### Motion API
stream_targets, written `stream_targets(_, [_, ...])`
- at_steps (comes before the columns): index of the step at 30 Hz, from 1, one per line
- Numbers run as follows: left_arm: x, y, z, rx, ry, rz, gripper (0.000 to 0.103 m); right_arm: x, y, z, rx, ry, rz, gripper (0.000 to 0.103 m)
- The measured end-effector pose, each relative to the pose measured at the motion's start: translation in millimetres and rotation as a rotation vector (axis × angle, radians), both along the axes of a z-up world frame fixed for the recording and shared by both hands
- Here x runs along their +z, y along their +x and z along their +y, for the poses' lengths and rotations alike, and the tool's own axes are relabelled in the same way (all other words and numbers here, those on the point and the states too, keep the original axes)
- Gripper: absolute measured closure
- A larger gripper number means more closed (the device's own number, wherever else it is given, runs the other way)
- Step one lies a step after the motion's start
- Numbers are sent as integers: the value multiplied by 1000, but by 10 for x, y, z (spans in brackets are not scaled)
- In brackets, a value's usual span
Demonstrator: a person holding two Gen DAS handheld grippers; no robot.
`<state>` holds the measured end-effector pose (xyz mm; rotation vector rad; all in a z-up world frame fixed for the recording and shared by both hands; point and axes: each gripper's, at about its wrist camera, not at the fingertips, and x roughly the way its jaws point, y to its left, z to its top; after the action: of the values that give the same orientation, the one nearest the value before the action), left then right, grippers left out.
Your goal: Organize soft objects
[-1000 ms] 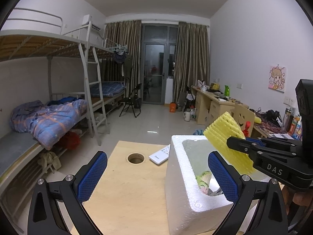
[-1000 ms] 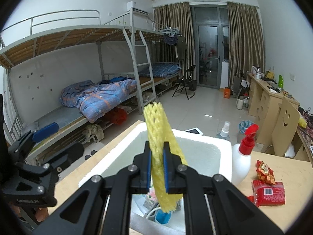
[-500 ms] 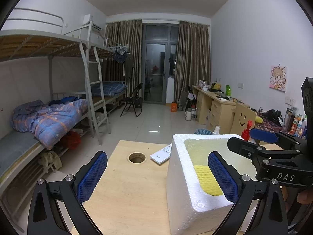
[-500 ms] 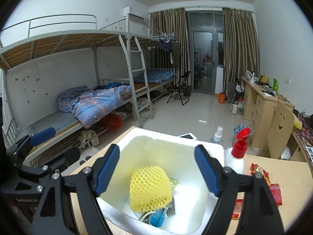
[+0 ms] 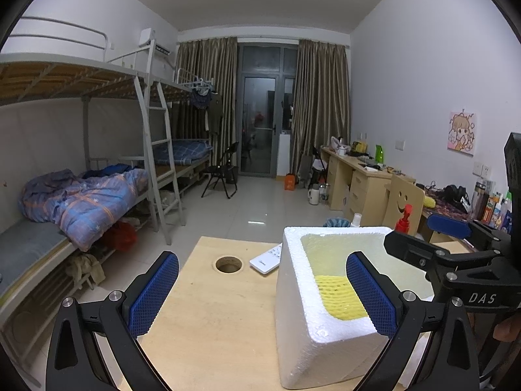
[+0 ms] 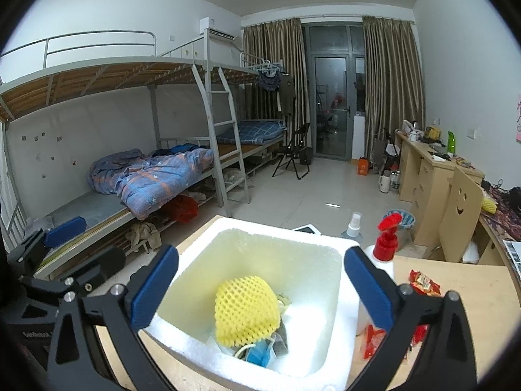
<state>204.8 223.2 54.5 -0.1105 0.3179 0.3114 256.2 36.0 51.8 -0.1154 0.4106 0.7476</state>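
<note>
Right wrist view: the largest thing in reach is the pale wooden table [image 6: 456, 296], and on it stands the white square foam box [image 6: 329, 332] with thick walls, open at the top. Inside the box, on a heap of small soft items, lies the yellow foam mesh sleeve [image 6: 247, 309]; a blue face mask [image 6: 260, 355] with white ear loops shows just below it, touching its lower edge. The right gripper [image 6: 260, 280] hangs above the box with its blue-padded jaws spread as wide as they go; they have just been opening, and nothing is between them, the yellow sleeve lying free below in the box.

Against the box's right wall stands a white spray bottle with a red trigger head [image 6: 387, 238]. Beside it on the table lie red snack packets [image 6: 423, 282], apart from the box.

In the left wrist view, the same foam box [image 5: 302, 322] sits on the table's right part, and the yellow sleeve [image 5: 335, 296] shows inside it. The left gripper [image 5: 262, 293] hovers with its jaws wide apart and empty, one blue pad over bare table, the other in front of the box's opening. Farther along the table are a round hole [image 5: 229, 263] cut in the wood and a white remote control [image 5: 266, 258], which lies just beside the box's far corner.
</note>
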Motion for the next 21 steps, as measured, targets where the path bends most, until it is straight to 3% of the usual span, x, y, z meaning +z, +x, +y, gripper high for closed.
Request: stream_targets(21, [179, -587, -480, -5, 27, -46, 0, 38, -428, -529, -21, 36, -27, 0])
